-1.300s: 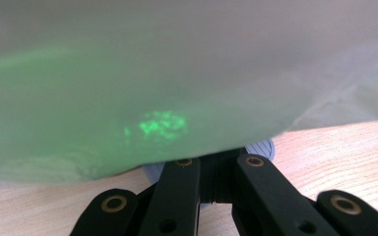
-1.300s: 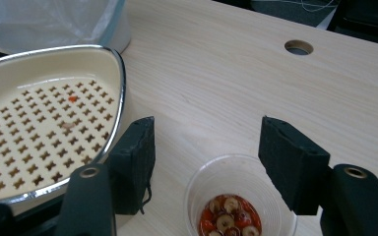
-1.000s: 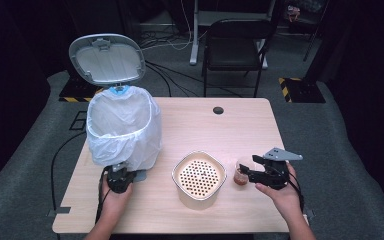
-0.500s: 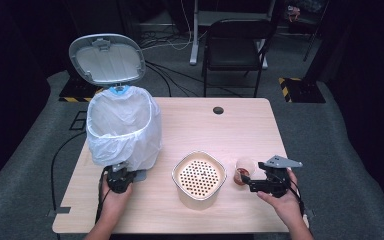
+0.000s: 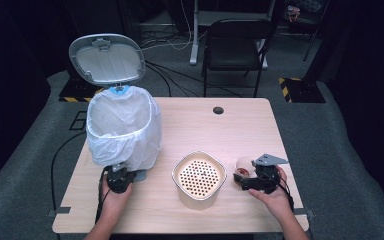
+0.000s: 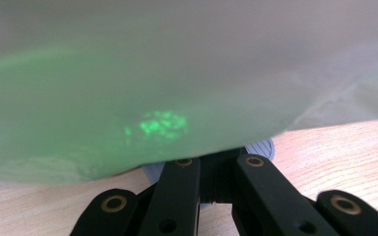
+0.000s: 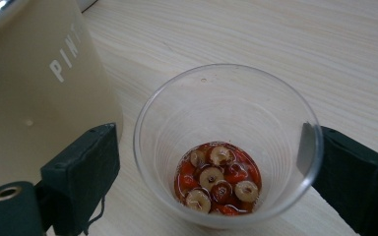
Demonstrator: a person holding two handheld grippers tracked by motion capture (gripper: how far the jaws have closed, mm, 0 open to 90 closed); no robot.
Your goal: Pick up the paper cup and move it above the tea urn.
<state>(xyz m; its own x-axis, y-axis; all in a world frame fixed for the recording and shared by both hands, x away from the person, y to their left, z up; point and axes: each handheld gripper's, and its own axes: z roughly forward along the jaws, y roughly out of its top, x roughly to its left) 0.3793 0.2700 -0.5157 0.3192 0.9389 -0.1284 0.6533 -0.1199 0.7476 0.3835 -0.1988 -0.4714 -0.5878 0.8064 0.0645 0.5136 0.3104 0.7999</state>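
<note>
A clear plastic cup [image 7: 226,147] with red liquid and sliced fruit at its bottom stands upright on the wooden table [image 5: 240,130], just right of a cream container [image 5: 199,176] with a perforated insert. My right gripper [image 7: 206,157] straddles the cup, and its jaws have just been opening. The left pad [image 7: 86,167] stands clear of the cup and the right pad [image 7: 307,145] sits at its rim. In the high view the right gripper [image 5: 244,179] is behind the cup [image 5: 242,165]. My left gripper [image 5: 116,176] is shut, at the grey pedal [image 6: 261,147] of the bin [image 5: 122,127].
The bin carries a white bag and its lid [image 5: 107,59] stands up open. The bag [image 6: 177,83] hangs close over the left jaws. A black chair [image 5: 235,45] stands behind the table, and a dark cable hole [image 5: 218,110] sits near the far edge.
The right hand has come down toward the table with the cup, and its jaws have spread away from the cup's sides. The left hand has stayed at the bin's pedal.
</note>
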